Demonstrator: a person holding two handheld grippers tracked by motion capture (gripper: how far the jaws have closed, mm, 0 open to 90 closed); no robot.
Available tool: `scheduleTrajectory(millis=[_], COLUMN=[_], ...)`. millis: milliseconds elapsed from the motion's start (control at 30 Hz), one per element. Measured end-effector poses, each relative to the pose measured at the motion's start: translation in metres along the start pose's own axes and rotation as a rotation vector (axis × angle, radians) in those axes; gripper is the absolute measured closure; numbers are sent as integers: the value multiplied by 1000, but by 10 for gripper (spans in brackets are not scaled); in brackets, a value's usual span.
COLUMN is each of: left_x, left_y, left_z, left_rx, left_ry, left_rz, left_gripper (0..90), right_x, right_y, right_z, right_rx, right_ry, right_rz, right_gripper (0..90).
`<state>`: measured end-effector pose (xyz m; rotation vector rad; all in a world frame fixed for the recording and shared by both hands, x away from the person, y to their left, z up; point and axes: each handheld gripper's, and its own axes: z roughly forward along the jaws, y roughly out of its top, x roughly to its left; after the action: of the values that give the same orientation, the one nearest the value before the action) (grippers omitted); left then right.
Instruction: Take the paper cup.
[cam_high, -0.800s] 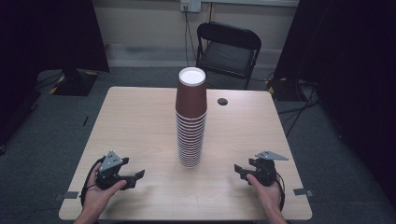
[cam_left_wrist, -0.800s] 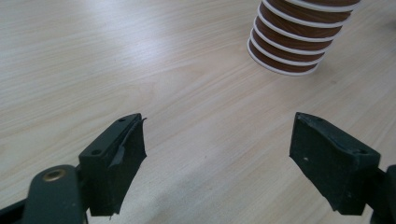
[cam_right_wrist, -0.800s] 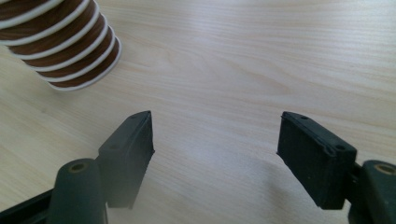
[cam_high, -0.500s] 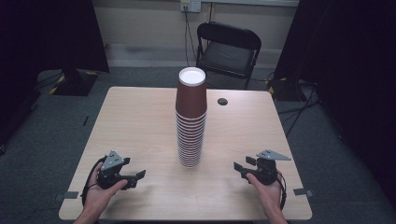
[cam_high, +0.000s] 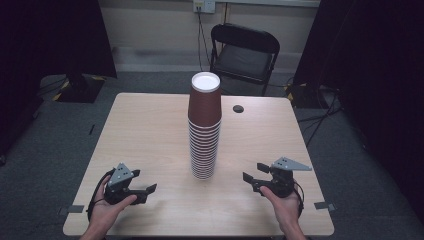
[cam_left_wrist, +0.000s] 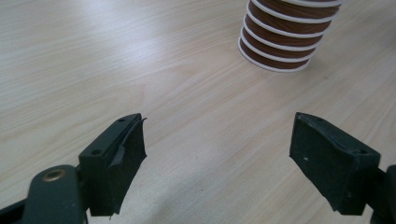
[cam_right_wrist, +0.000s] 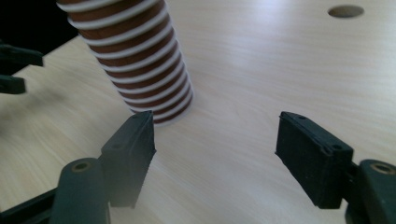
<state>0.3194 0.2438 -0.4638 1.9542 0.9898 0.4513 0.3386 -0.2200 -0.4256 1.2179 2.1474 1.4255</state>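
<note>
A tall stack of brown paper cups with white rims (cam_high: 204, 131) stands mouth-down and upright near the middle of the pale wood-grain desk (cam_high: 145, 130), the white base of its top cup facing up. In the left gripper view the lowest cups of the stack (cam_left_wrist: 285, 35) stand ahead and to the right, the rest cut off by the top edge; in the right gripper view the stack (cam_right_wrist: 135, 60) rises ahead and to the left, leaning in the picture and likewise cut off above.

The left gripper (cam_high: 145, 191), held in the person's left hand (cam_high: 107, 207), lies near the desk's near edge, well to the left of the stack, pointing toward it. Its fingers (cam_left_wrist: 119, 158) are spread wide apart with nothing but bare desk between them. The right gripper (cam_high: 251, 181), in the right hand (cam_high: 286, 207), lies on the opposite side, also pointing at the stack and apart from it. Its fingers (cam_right_wrist: 130, 149) are apart too, with only desk surface between them, and the left finger overlaps the stack's base in that picture without touching it.

A small dark round hole (cam_high: 238, 108) sits in the desk beyond the stack. Bits of grey tape (cam_high: 321, 205) mark the desk's near corners. The desk stands on grey carpet (cam_high: 70, 135); behind it are a black folding chair (cam_high: 244, 55), a pale wall with a socket (cam_high: 204, 6) and cables, and black curtains (cam_high: 55, 35) either side. The forearms are cut off by the bottom edge.
</note>
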Motion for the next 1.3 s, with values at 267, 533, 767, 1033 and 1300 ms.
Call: scheduleTrajectory(millis=[267, 533, 767, 1033, 1300], left_x=[1, 1, 1, 2, 2], left_y=[0, 0, 0, -1, -1], left_z=[1, 2, 2, 2, 3], left_rx=[2, 4, 6, 8, 12], left_ry=[7, 4, 6, 13, 12], left_rz=[-3, -5, -10, -1, -6], left_gripper=[180, 180, 180, 179, 180], right_x=[10, 17, 23, 33, 43], right_y=[23, 45, 67, 91, 111], right_z=[-1, -4, -9, -11, -12], right_rx=[-41, -98, -144, -177, -213], right_ry=[32, 52, 70, 117, 138], right_rz=[-59, -73, -95, -127, -137], right_gripper=[331, 324, 260, 187, 161])
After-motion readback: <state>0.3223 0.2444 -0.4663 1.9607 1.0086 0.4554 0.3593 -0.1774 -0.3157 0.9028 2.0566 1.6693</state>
